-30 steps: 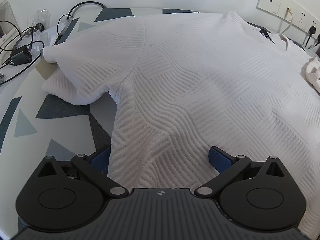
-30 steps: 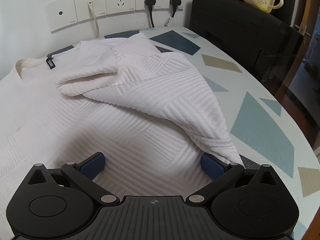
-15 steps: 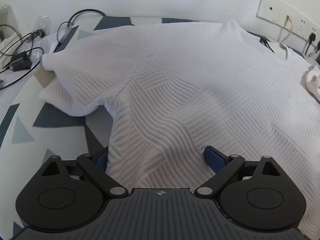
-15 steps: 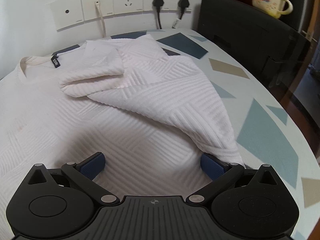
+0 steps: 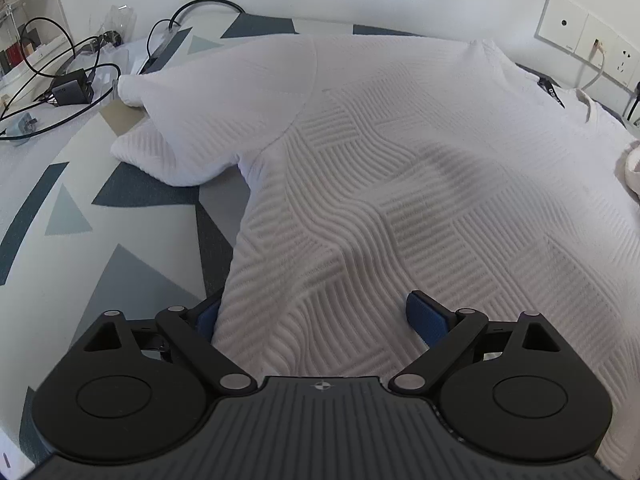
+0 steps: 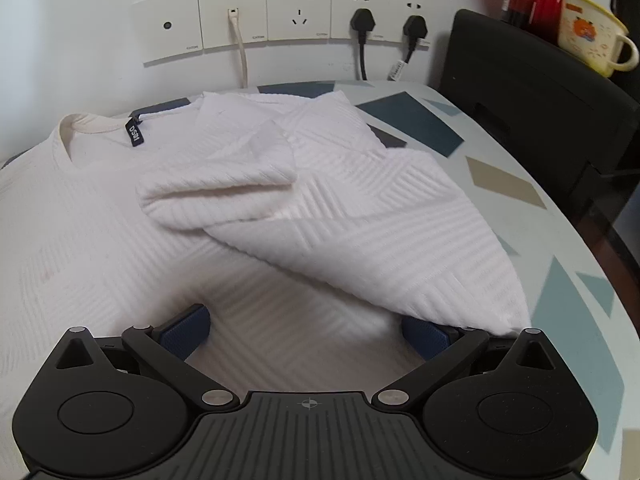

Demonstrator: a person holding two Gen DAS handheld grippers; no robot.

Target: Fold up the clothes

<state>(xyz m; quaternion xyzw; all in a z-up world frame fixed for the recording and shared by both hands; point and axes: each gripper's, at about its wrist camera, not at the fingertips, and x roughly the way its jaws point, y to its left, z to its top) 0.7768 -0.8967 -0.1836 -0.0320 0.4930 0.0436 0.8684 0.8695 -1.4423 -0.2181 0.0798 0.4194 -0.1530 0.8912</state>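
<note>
a white ribbed t-shirt (image 5: 400, 168) lay spread across a table (image 5: 80, 208) patterned with blue and grey triangles. the left gripper (image 5: 316, 312) sat at the shirt's lower hem, its jaws spread wide with cloth lying between the blue pads (image 5: 426, 314), not pinched. compared with a second earlier, the left view had drawn lower and nearer the hem, and the cables (image 5: 52, 80) at far left showed more fully. the right gripper (image 6: 304, 330) was likewise released, jaws wide over the shirt's other side, where the sleeve (image 6: 224, 184) and side panel lay folded inward over the body. its view had moved closer to the wall sockets (image 6: 296, 12) and the collar label (image 6: 134, 134). a yellow mug (image 6: 592, 36) stood at upper right.
</note>
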